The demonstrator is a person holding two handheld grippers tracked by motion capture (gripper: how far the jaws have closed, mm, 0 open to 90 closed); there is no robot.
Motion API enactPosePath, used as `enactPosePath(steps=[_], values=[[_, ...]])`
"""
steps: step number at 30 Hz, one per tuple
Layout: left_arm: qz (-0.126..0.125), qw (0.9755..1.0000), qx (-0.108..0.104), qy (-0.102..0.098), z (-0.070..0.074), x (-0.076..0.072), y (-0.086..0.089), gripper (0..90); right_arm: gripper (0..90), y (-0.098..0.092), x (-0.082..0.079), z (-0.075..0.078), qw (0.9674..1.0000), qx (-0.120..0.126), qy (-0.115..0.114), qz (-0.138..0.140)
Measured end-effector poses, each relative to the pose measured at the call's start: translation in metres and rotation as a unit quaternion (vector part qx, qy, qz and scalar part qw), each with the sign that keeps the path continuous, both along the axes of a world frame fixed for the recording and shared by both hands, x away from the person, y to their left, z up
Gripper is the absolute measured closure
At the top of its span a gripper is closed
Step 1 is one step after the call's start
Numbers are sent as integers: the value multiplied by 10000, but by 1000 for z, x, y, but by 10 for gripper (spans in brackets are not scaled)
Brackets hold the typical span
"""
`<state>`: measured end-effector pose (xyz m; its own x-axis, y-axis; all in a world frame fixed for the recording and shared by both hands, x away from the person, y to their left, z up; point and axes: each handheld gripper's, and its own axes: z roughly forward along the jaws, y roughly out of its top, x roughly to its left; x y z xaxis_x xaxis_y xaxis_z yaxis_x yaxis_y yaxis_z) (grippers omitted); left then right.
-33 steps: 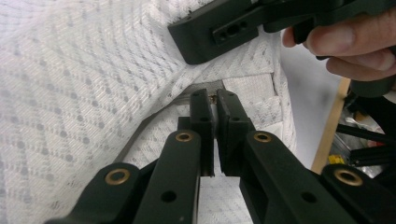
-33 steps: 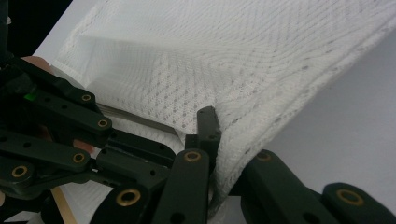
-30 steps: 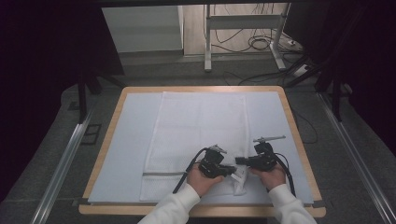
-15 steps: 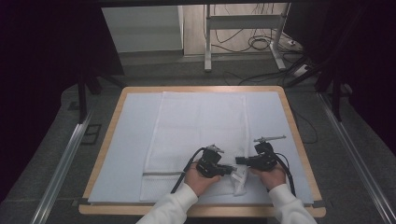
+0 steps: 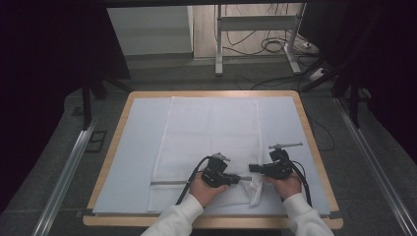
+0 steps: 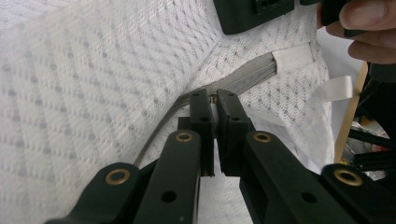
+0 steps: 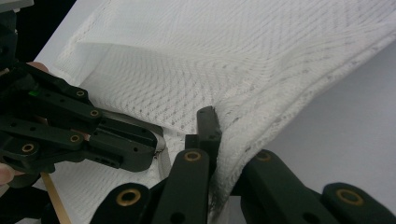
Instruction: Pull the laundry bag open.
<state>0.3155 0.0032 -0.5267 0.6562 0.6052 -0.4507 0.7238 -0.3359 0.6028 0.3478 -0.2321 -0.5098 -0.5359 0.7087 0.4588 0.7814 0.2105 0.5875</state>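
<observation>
**Both claws clamped on the mesh bag**

My left claw point(image 5: 244, 178) is pinched together on the small metal zipper pull point(image 6: 214, 97) of the grey zipper point(image 6: 243, 80), right at my tips. Just to its right, my right claw point(image 5: 253, 168) is clamped on a raised fold of the white mesh laundry bag point(image 5: 211, 132), which otherwise lies flat ahead of me on the pale-topped desk point(image 5: 133, 162).

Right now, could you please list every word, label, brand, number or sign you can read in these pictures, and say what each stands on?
None: no readable text in any view.
The white tag at the edge of the mesh bag looks blank.
The left gripper, the right gripper and the table show no lettering.
</observation>
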Motion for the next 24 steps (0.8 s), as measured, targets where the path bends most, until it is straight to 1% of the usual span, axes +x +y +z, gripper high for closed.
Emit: enactPosePath(steps=[10, 14, 18, 21, 24], values=[[21, 10000, 33, -23, 0, -2, 4, 865, 885, -1, 0, 0, 10000, 31, 3, -13], [22, 10000, -8, 5, 0, -2, 7, 865, 885, -1, 0, 0, 10000, 40, -5, 2], [46, 10000, 32, 5, 0, -1, 10, 865, 885, 1, 0, 0, 10000, 16, 1, -4], [109, 9998, -102, 119, -2, 0, 14, 865, 884, 0, 0, 0, 10000, 32, 5, -14], [100, 9999, -60, 79, -1, -1, 16, 865, 884, 2, -1, 1, 10000, 25, 1, 3]])
